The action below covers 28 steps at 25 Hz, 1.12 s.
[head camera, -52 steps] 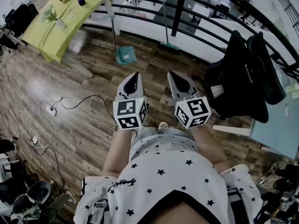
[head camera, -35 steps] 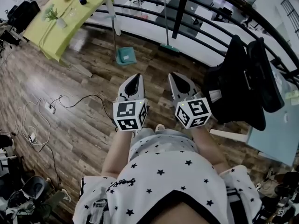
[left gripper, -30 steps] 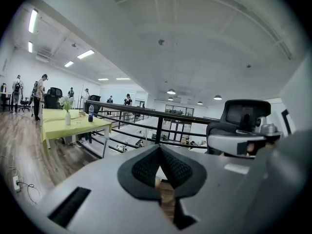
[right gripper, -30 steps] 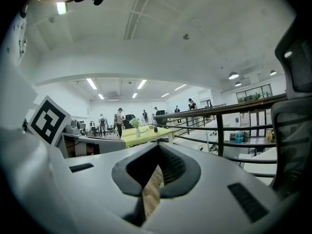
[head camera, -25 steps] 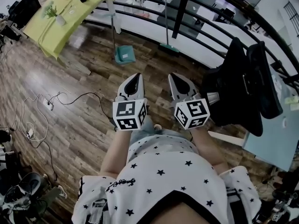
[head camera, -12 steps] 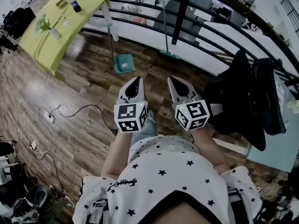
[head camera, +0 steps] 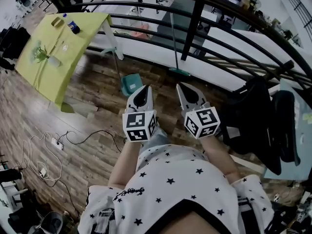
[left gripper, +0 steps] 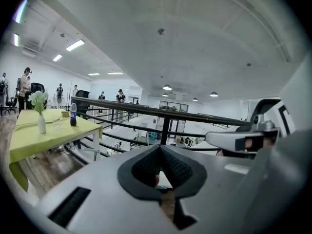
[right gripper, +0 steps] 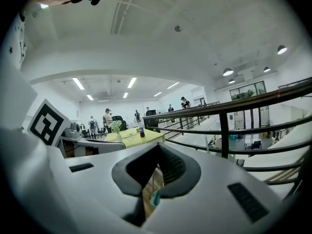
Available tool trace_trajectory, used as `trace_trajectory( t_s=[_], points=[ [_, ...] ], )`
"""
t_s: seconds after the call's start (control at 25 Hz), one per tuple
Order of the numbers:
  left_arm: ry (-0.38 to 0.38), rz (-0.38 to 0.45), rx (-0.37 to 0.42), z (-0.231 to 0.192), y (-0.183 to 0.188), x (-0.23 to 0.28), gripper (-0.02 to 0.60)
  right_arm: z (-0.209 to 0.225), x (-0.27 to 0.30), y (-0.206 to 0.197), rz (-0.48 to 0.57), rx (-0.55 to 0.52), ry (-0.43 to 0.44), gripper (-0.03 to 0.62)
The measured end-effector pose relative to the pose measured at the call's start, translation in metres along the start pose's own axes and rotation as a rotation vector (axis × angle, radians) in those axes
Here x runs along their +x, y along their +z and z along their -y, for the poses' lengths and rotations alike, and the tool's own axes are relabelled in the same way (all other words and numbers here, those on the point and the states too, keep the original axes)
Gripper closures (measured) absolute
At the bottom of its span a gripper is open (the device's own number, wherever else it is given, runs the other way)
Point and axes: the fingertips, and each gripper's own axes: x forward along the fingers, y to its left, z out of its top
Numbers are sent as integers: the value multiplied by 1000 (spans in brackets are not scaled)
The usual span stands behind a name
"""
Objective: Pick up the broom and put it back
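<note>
The broom [head camera: 179,72], with a thin pale handle and a green head, leans upright against the black railing [head camera: 195,21] at the far side of the wooden floor. A teal dustpan [head camera: 129,84] on an upright stick stands to its left. My left gripper [head camera: 143,90] and right gripper [head camera: 184,88] are held side by side in front of me, pointing at the railing, short of the broom. Both are shut with nothing in them. In the left gripper view the left gripper [left gripper: 160,150] shows its jaws meeting at the tip. The right gripper [right gripper: 158,148] looks the same in its own view.
A yellow-green table [head camera: 58,48] with a bottle [head camera: 73,27] and a small plant [head camera: 41,55] stands at the left. Dark jackets [head camera: 253,111] hang over a chair at the right. Cables [head camera: 48,145] lie on the floor to my left. People stand far off.
I have walked toward the railing: the broom and dustpan now sit closer to the gripper tips. Both grippers stayed side by side and shut.
</note>
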Motion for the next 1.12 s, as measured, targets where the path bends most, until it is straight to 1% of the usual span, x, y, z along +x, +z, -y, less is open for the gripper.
trace_trajectory(
  t_s=[0.28, 0.48, 0.6, 0.76, 0.96, 1.12],
  points=[
    [-35, -10, 19, -51, 26, 64, 571, 21, 79, 22, 17, 4, -51, 600],
    [-58, -31, 26, -81, 33, 103, 571, 36, 125, 23, -2, -8, -75, 600],
    [-71, -46, 30, -97, 34, 126, 571, 48, 149, 22, -8, -8, -104, 600],
    [-87, -66, 37, -114, 33, 155, 571, 66, 174, 18, -25, -7, -148, 600],
    [-99, -89, 7, -127, 30, 190, 571, 93, 205, 9, -64, -13, -180, 600],
    [-98, -102, -3, -132, 27, 222, 571, 123, 232, 0, -89, -18, -199, 600]
  ],
)
